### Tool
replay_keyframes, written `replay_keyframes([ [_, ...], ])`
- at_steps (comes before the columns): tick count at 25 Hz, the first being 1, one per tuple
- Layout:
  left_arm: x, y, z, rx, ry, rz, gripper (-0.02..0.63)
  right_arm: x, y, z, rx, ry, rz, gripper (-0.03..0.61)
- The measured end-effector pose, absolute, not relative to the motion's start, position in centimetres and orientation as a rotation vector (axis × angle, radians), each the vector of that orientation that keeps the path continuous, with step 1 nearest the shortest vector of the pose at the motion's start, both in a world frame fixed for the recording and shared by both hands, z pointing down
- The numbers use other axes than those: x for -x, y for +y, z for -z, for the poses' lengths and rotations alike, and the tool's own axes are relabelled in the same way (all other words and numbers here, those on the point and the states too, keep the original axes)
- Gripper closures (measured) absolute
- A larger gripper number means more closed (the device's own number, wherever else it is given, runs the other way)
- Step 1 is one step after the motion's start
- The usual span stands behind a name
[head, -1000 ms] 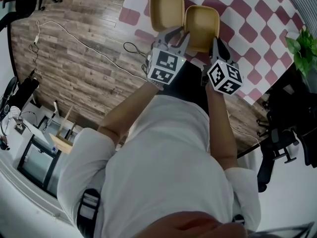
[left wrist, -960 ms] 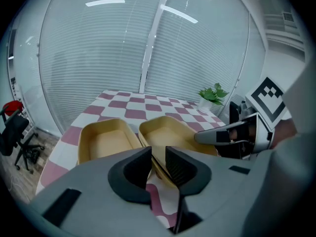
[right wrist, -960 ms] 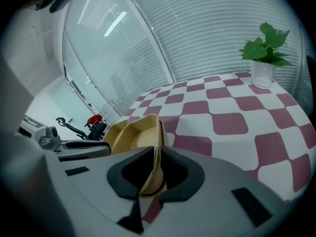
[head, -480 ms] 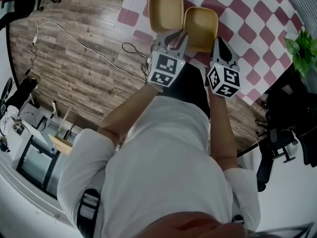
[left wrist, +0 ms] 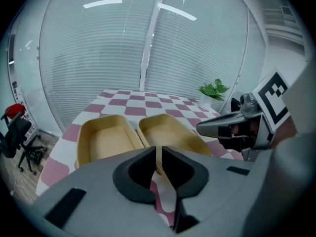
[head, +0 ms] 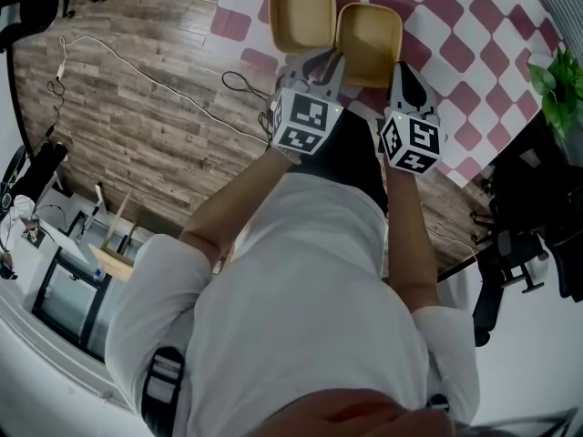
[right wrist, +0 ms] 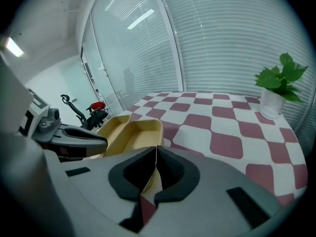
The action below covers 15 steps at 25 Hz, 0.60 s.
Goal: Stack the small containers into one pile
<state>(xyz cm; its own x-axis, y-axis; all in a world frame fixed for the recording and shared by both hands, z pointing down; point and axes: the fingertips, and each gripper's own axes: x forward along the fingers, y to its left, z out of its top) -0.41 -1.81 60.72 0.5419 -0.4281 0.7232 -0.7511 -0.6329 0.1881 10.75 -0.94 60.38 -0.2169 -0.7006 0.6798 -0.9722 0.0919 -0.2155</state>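
While both tan containers sit side by side at the near edge of the checked worktop point(head: 455, 25), I read my grip from the two gripper views. The left hand-held gripper point(left wrist: 159, 153) has its jaws drawn almost together, with only a thin pale strip between the pads. I take that strip to be the near rim of the right container point(head: 369, 39) at its left corner. The right hand-held gripper point(right wrist: 156, 154) is likewise pinched shut, tan wall showing just under its pads, and it sits at that container's near right corner. So I judge that both jaws are clamped on the same rim. The left container point(head: 303, 12) lies untouched just beside it, their long sides touching or very nearly so. A potted plant point(head: 560, 85) stands well apart at the far right.

These look like thin, light, moulded trays, stiff enough to keep their shape but with walls that will flex if squeezed hard. A rim pinch at two corners seems the right hold, since it keeps the tray level and stops it twisting. Being empty and smooth, it could slip out of a weak pinch. I'd lift it gently and lower it squarely into its neighbour so the walls nest instead of jamming.
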Motion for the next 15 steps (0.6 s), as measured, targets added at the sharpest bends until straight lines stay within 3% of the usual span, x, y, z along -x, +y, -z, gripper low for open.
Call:
replay_keyframes([
  [15, -1.6, -2.9, -41.5, -2.552, -0.994, -0.543, 0.552, -12.8, -2.7, -41.5, -1.749, -2.185, -0.521, 0.545],
])
